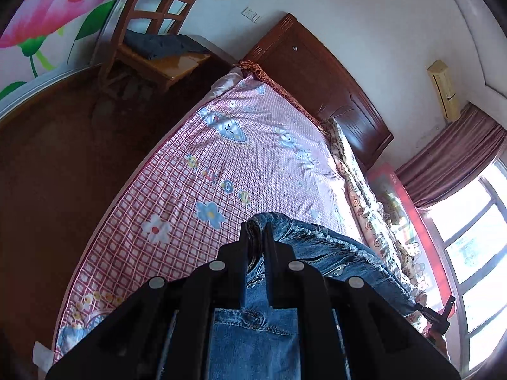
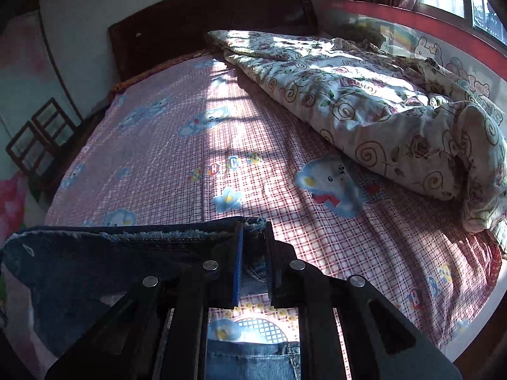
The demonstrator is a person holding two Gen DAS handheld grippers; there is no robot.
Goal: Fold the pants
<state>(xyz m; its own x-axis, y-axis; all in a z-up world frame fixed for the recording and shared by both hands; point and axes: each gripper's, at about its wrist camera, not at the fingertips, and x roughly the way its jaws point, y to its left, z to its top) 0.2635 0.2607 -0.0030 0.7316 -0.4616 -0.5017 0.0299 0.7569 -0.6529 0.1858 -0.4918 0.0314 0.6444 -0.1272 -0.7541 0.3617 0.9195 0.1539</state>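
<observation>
The blue denim pants [image 1: 329, 247] hang between my two grippers above the bed. My left gripper [image 1: 256, 231] is shut on one end of the waistband, and the cloth stretches off to the right toward the other gripper, seen small at the far right [image 1: 439, 313]. In the right wrist view my right gripper [image 2: 253, 231] is shut on the other end of the pants [image 2: 95, 262]; the waistband runs left from it, taut and level. More denim hangs below each gripper.
The bed has a pink checked sheet [image 2: 177, 145] with cartoon prints. A crumpled floral quilt [image 2: 380, 107] lies along its window side. A dark wooden headboard [image 1: 317, 76], a wooden chair [image 1: 152, 44] with folded clothes, and brown floor [image 1: 63, 164] lie beyond.
</observation>
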